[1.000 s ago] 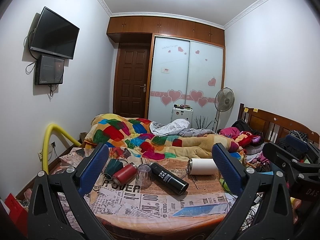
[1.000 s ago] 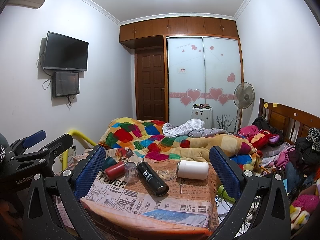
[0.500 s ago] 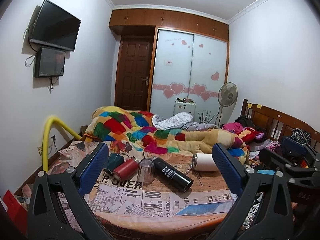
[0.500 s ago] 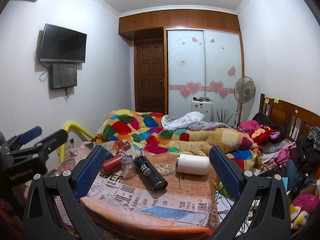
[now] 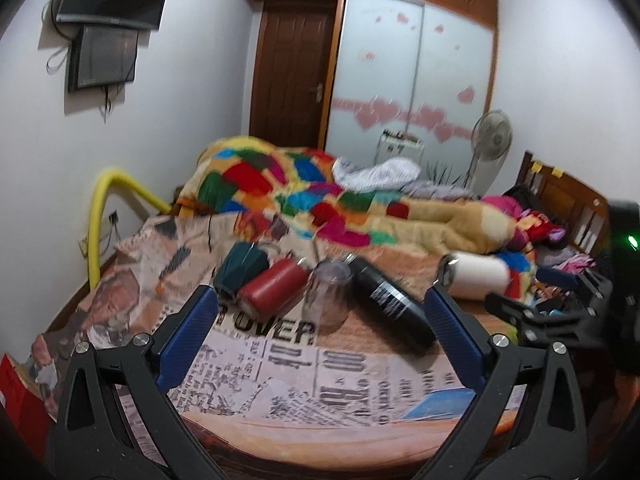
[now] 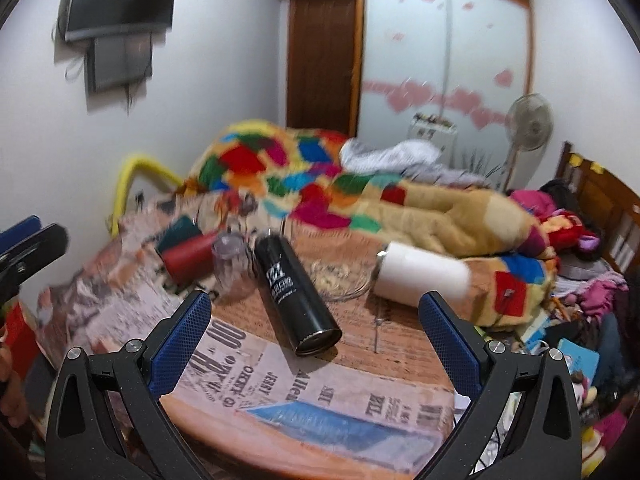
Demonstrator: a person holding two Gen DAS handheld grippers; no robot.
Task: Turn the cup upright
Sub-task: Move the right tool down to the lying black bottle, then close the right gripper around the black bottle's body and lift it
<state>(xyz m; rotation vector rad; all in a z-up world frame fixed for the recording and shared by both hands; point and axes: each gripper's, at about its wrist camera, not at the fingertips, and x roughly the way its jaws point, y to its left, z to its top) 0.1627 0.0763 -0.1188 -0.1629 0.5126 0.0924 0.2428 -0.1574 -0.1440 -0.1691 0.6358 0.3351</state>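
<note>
both grippers hang over the near edge of the round table (image 6: 280, 432), which is covered in newsprint-patterned cloth, and neither touches anything. the left gripper (image 5: 320, 332) has its blue pads spread wide with nothing between them, and the right gripper (image 6: 316, 336) is spread just as wide and empty. five vessels sit across the far half of the table: a dark green cup (image 5: 242, 266) on its side towards the far left edge, a red cup (image 5: 274, 288) on its side touching it, a clear cup (image 5: 326, 298) that seems to stand mouth-down just beside the red one, a black flask (image 6: 294, 292) lying on its side near the middle with one end towards the near edge, and a white tumbler (image 6: 422, 278) on its side at the far right edge, against the quilt. this looks like the approach step, with no cup chosen by contact yet; which cup is meant i cannot tell. the black flask lies most squarely ahead of the right gripper. the next move calls for advancing until the pads straddle a body across its width, closing, then lifting and rotating so the base lands flat.
</note>
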